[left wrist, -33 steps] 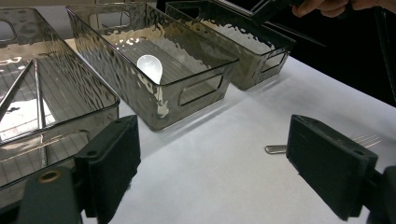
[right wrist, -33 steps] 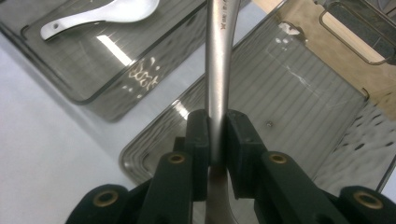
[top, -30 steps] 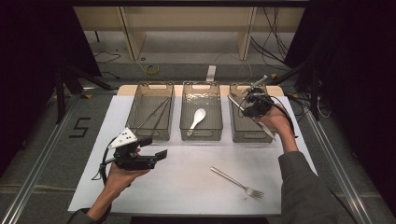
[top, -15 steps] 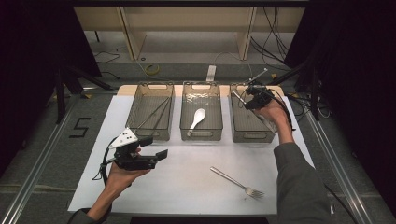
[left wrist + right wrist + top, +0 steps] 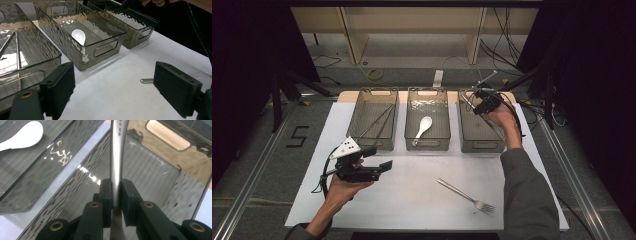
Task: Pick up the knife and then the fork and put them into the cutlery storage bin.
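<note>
From the high view, your right tongs hang over the far end of the right-hand bin, clamped on a metal utensil whose free end pokes up and away past the bin's far rim. That suits a sorting job: chopsticks lie in the left bin, a white spoon in the middle bin, so this piece likely belongs in the third. A fork lies alone on the white bench, near your right sleeve and well apart from the bins. Your left tongs wait low over the bench just before the left bin, with open sheet all around.

In the left gripper view, those tongs stand wide apart with nothing between them; the fork's handle shows beside the right jaw, and bare bench lies between you and it.

In the right gripper view, your tongs pinch the flat steel handle, which runs straight ahead over the bin's ribbed floor. The near wall lies close on the left, so judge your tilt before lowering; the floor itself looks bare.
</note>
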